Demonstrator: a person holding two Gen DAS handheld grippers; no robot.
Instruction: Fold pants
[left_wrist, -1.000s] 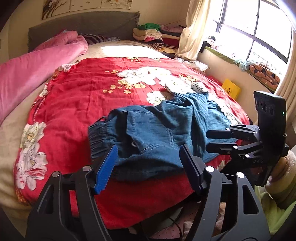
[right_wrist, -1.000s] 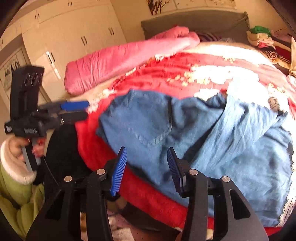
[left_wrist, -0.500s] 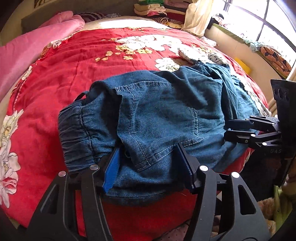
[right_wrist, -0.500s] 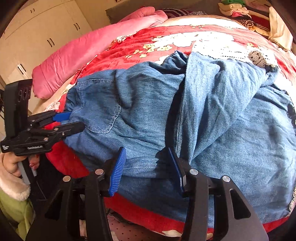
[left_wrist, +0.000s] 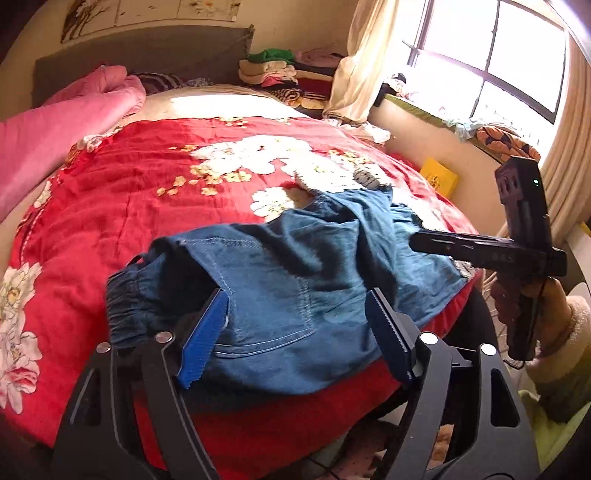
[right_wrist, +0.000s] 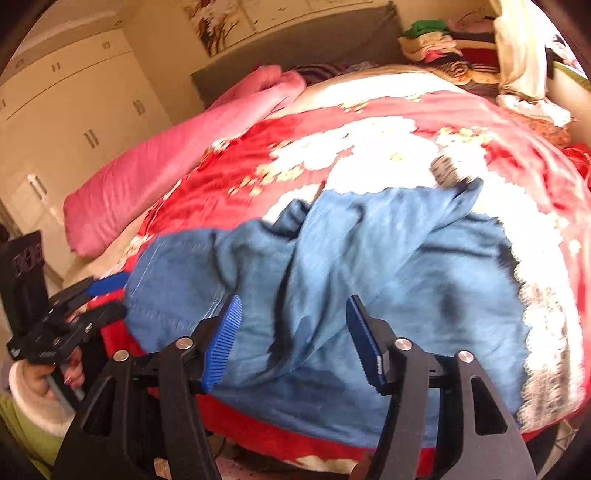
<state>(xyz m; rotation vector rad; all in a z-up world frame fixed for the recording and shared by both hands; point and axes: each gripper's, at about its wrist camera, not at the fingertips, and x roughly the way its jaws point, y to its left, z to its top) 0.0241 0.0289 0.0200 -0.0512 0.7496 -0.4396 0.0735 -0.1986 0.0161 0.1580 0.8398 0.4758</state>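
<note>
Plainly, no box or basket with visible contents stands in these views; the only box-like thing is a yellow box (left_wrist: 439, 178) on the floor between the bed and the window wall, shut or too small to read. A stack of folded clothes (left_wrist: 275, 70) sits by the headboard (left_wrist: 140, 55), green on top, cream and pink beneath.

The pants (left_wrist: 295, 280) are blue denim and lie in a rumpled heap on the red floral bedspread (left_wrist: 129, 199), near the bed's front edge. Their gathered elastic waistband (left_wrist: 129, 306) is at the left end in the left wrist view, with a stitched patch pocket facing up beside it. The legs trail off to the right, creased and partly doubled over each other, one long fold running diagonally across the cloth in the right wrist view (right_wrist: 332, 280). A pink quilt (left_wrist: 55, 125) is bunched along the bed's far left side.

The left gripper (left_wrist: 295, 332) has just been opening; its blue pads stand wide apart above the pocket area, with denim seen between them but not pinched. The right gripper (right_wrist: 293, 339) has likewise just been opening, its jaws apart over the folded leg cloth, pressing on nothing. That view is blurred.
</note>
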